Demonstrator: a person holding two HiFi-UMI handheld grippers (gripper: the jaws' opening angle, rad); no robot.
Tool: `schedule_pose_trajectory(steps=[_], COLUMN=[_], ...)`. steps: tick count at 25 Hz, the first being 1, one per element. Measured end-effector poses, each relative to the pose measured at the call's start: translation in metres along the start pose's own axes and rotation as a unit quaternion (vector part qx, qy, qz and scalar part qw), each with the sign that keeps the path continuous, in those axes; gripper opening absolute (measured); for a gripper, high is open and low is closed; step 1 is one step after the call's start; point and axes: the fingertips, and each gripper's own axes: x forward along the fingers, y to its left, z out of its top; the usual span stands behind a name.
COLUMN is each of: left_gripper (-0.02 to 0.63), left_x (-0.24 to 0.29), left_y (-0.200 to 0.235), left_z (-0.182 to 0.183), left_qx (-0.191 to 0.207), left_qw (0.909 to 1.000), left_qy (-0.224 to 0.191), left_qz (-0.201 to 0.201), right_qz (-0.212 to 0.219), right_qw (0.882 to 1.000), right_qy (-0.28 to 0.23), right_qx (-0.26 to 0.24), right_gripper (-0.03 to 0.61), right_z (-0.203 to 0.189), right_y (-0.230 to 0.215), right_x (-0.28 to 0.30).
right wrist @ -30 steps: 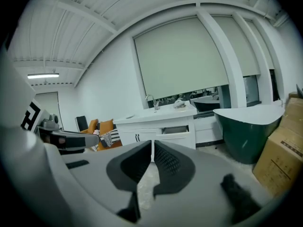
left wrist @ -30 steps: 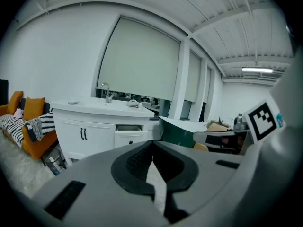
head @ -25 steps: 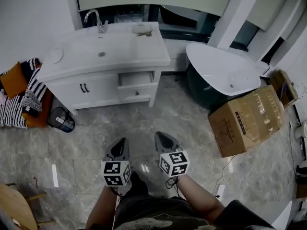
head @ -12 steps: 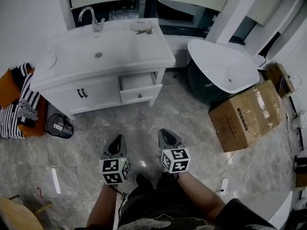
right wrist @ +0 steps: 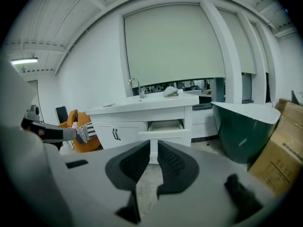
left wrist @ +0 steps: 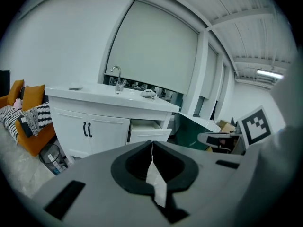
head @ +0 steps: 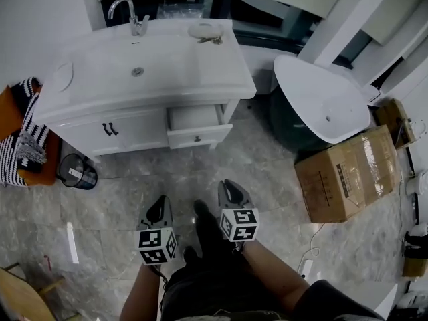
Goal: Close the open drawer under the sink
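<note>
A white vanity (head: 100, 116) carries a sink, and its right-hand drawer (head: 198, 137) stands pulled out, the inside pale and bare. Both grippers hang over the grey tiled floor well short of it, touching nothing. My left gripper (head: 159, 208) has its jaws together with nothing in them. My right gripper (head: 229, 192) is to its right, jaws nearly touching and also bare. In the left gripper view the drawer (left wrist: 149, 132) shows just above the shut left gripper (left wrist: 151, 143). The right gripper view has the drawer (right wrist: 165, 131) straight ahead over the right gripper (right wrist: 154, 144).
A dark green tub with a white rim (head: 321, 99) stands right of the vanity, and a cardboard box (head: 351, 172) lies on the floor beside it. A small bin (head: 75, 172) and a striped cloth (head: 20, 146) sit at the left. The person's shoe (head: 207, 226) is between the grippers.
The person has stepped toward the vanity, which now looks larger and nearer. Both grippers have travelled forward with the step and sunk a little, still shut.
</note>
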Motion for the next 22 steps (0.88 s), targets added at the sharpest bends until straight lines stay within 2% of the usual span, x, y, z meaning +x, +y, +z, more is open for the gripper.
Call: schedule_pose_trajectory(steps=[5, 13, 17, 22], left_gripper=[0.015, 0.015, 0.015, 0.015], left_x=[0.052, 0.147, 0.178, 0.212], left_y=[0.008, 0.017, 0.028, 0.048], left_z=[-0.002, -0.022, -0.045, -0.073], left_qx=[-0.002, -0.012, -0.018, -0.029], left_qw=[0.9997, 0.9990, 0.9977, 0.9961], left_qy=[0.011, 0.035, 0.057, 0.067], left_qz=[0.022, 0.023, 0.030, 0.049], right_qz=[0.016, 0.035, 0.055, 0.056], right_qw=[1.000, 0.997, 0.995, 0.995], right_qy=[0.023, 0.063, 0.081, 0.081], right_qx=[0.006, -0.003, 0.005, -0.003], right_gripper=[0.041, 0.056, 0.104, 0.159], right_z=[-0.009, -0.041, -0.063, -0.085], right_y=[-0.023, -0.045, -0.045, -0.052], right_x=[0.064, 0.165, 0.200, 0.246])
